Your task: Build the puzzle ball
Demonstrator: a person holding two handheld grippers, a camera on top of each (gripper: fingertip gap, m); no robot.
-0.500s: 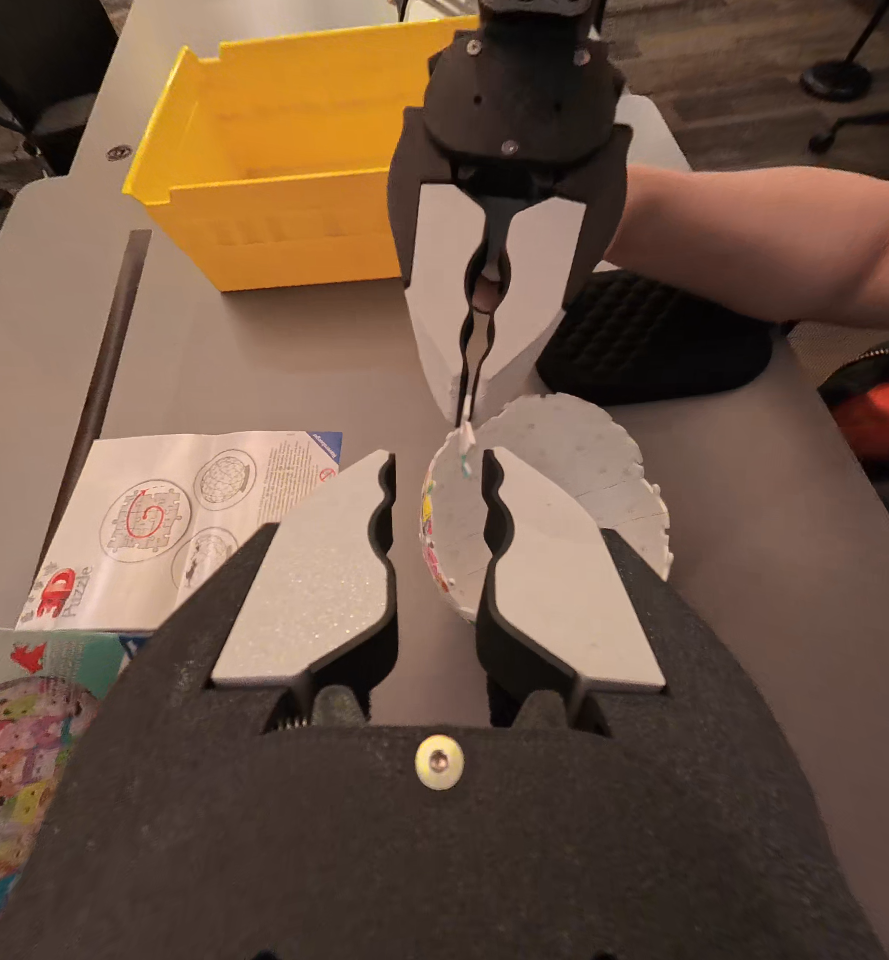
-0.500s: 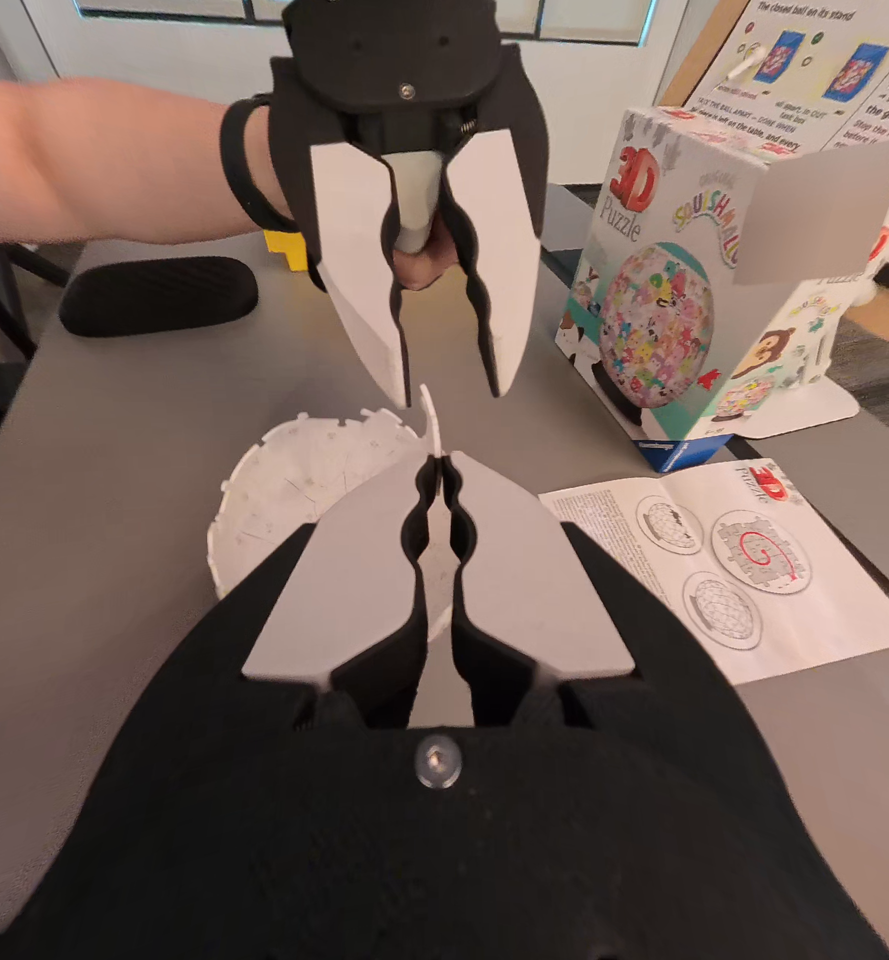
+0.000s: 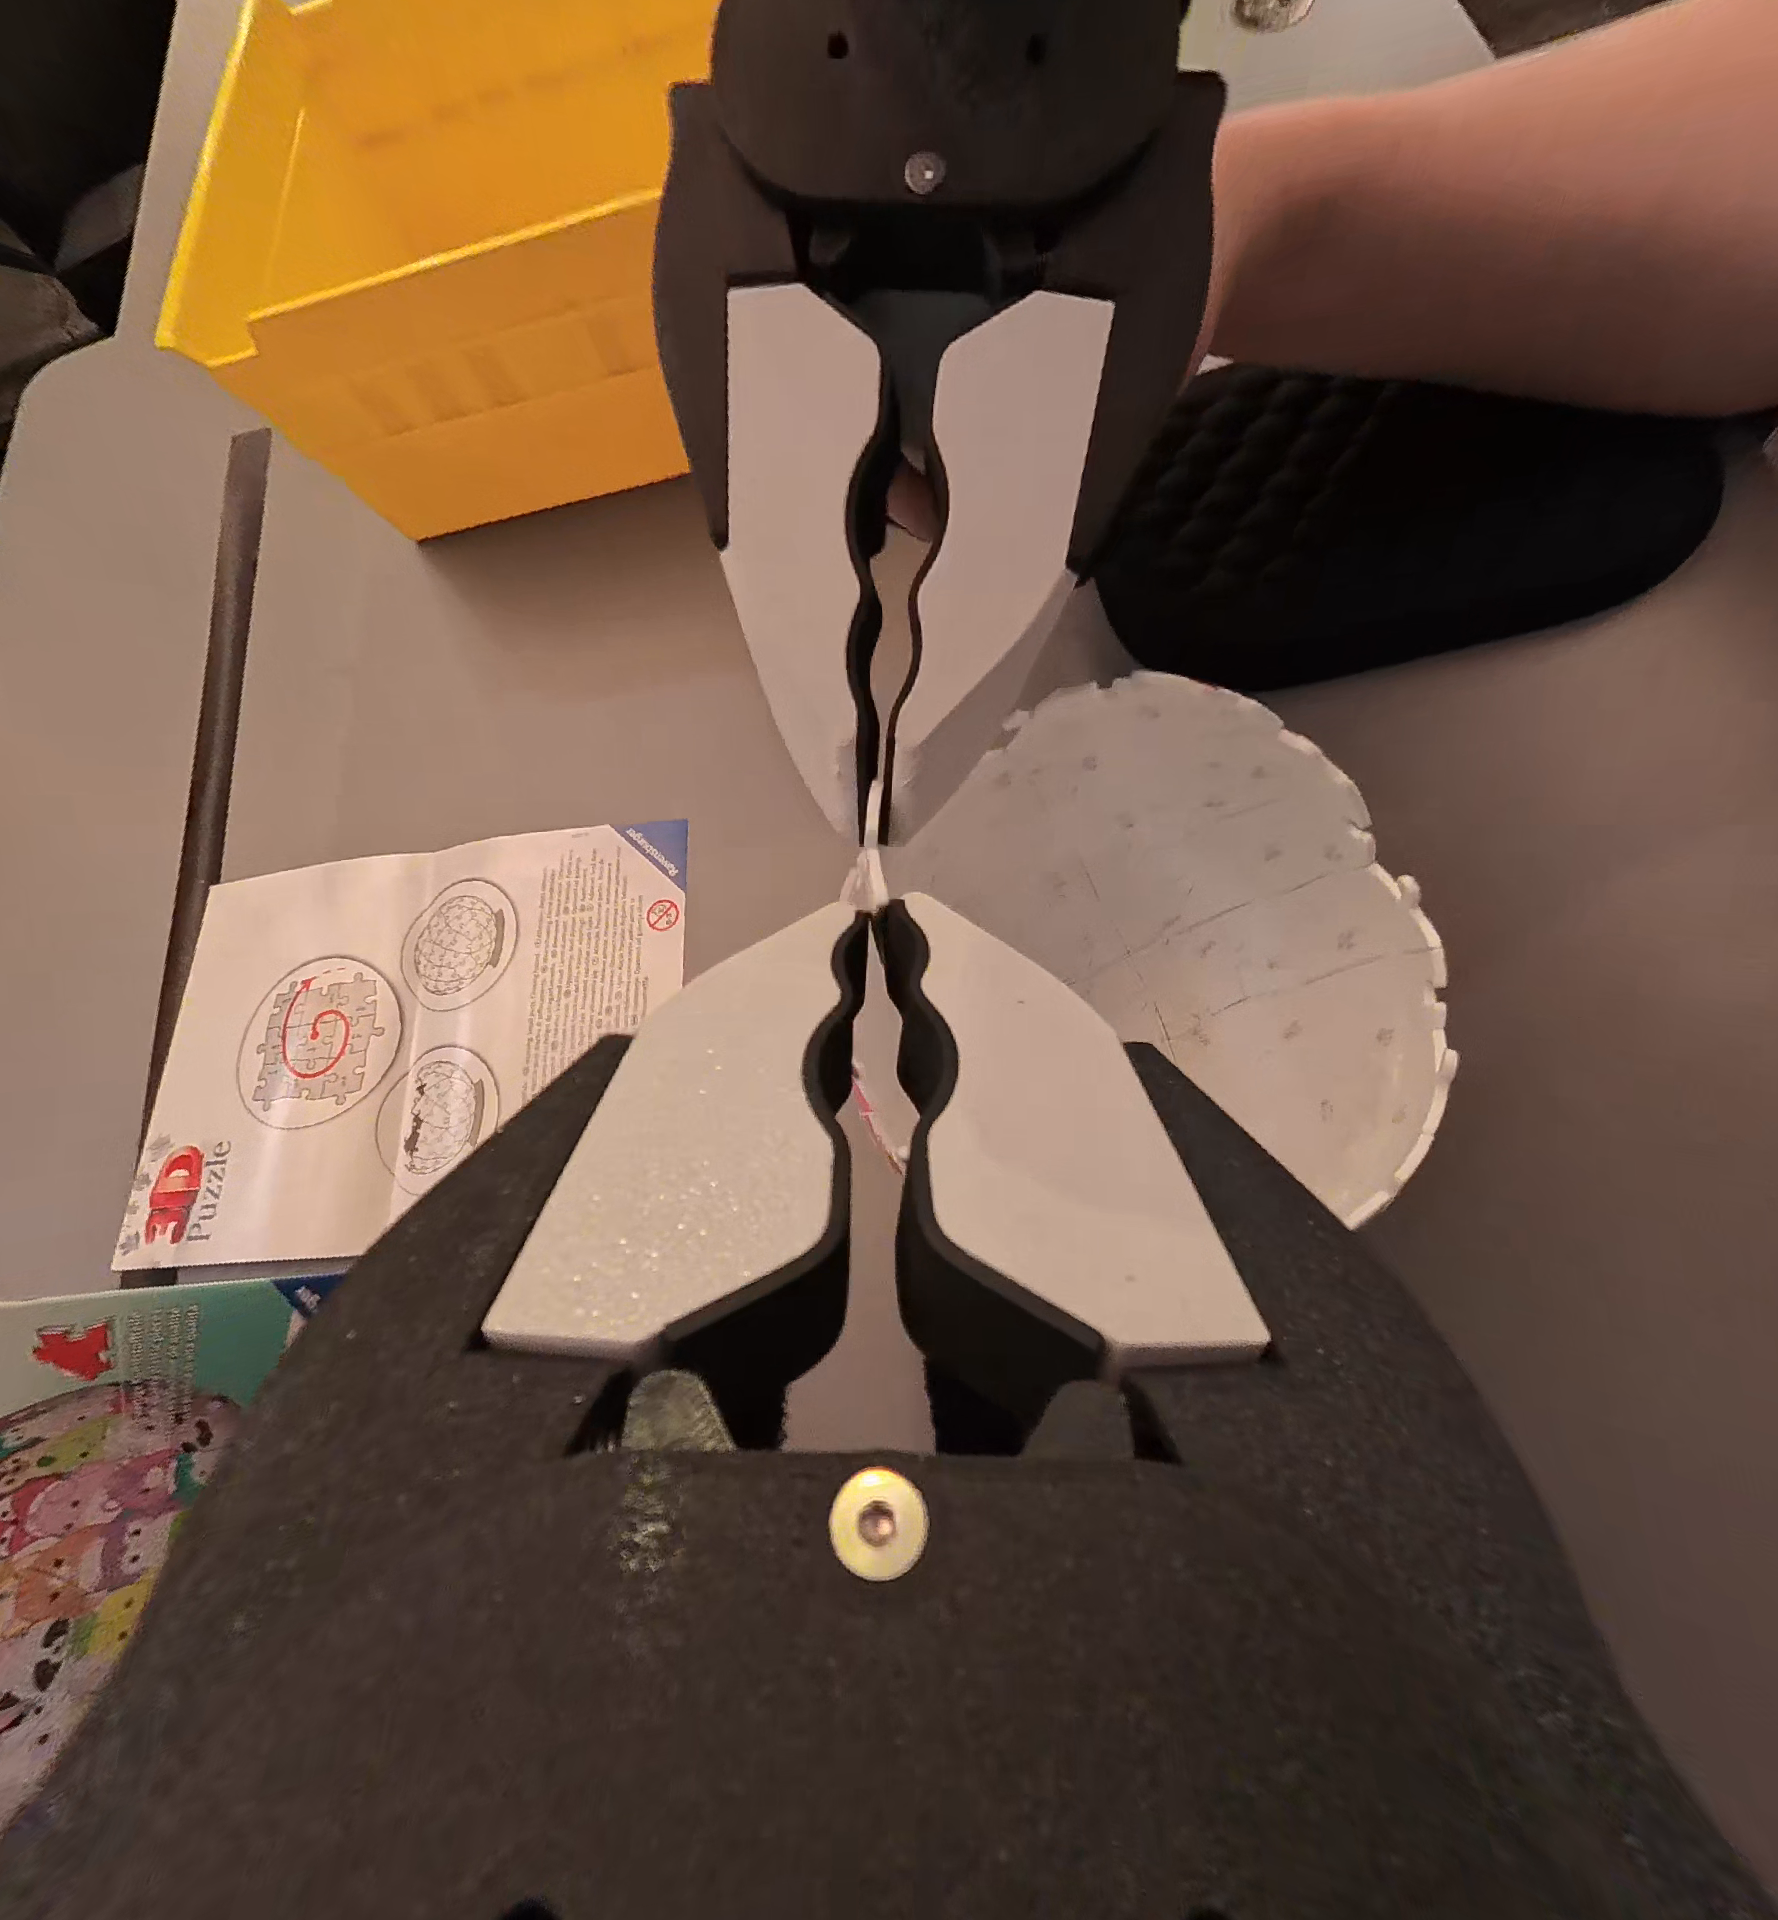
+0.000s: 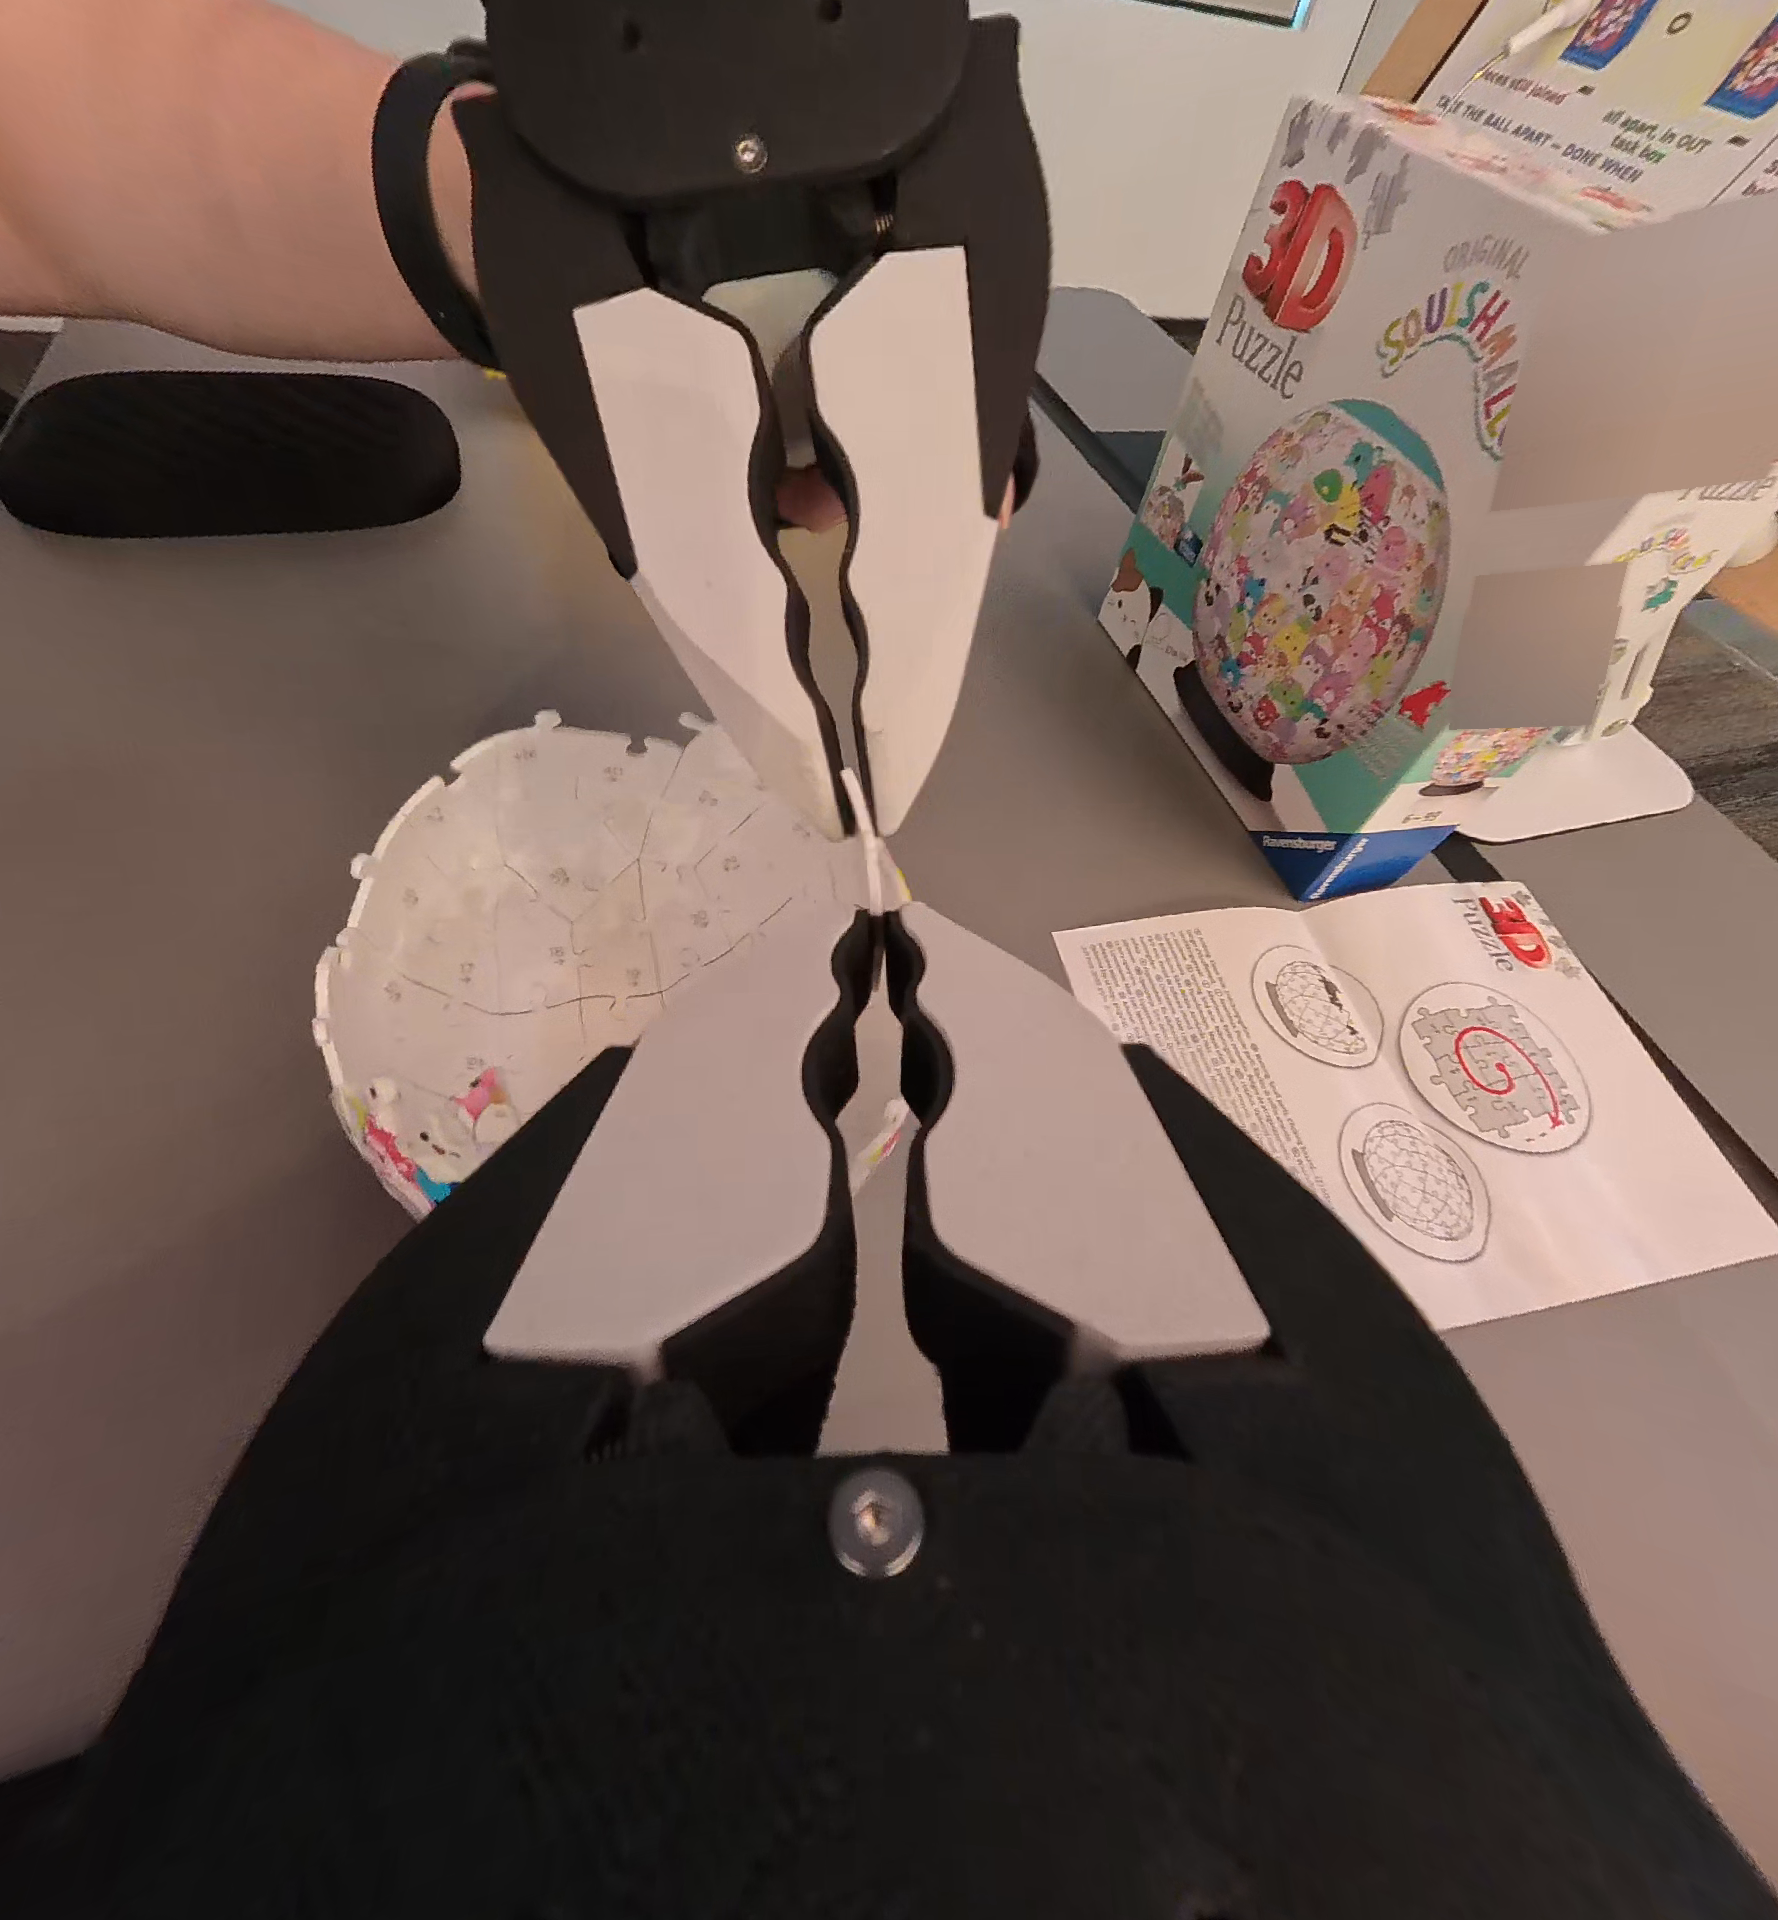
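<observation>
The left tool [image 3: 872, 914] and the right tool [image 4: 877, 914] meet tip to tip above the grey bench [image 3: 511, 675], each with its flat white fingers drawn together on a thin white puzzle piece [image 3: 869, 868] standing on edge between them. From either wrist view it appears to be one piece, or perhaps two pieces joined; the edge-on angle makes that hard to settle.

Just beside the tips sits the half-built puzzle ball [image 4: 552, 935], a curved plastic shell resting on the bench with its hollow turned up. Its inside is matte white, with seams between pieces and a knobbed, toothed rim; a strip of bright cartoon print shows on its outer skin.

A folded paper instruction sheet [image 4: 1384, 1081] with round diagrams lies flat near the shell. The glossy cardboard puzzle box [image 4: 1363, 520] stands upright behind it. A yellow plastic bin [image 3: 449, 260] sits farther back, its visible interior bare, and a black ribbed pad [image 3: 1404, 520] lies beside a person's forearm [image 3: 1539, 239].
</observation>
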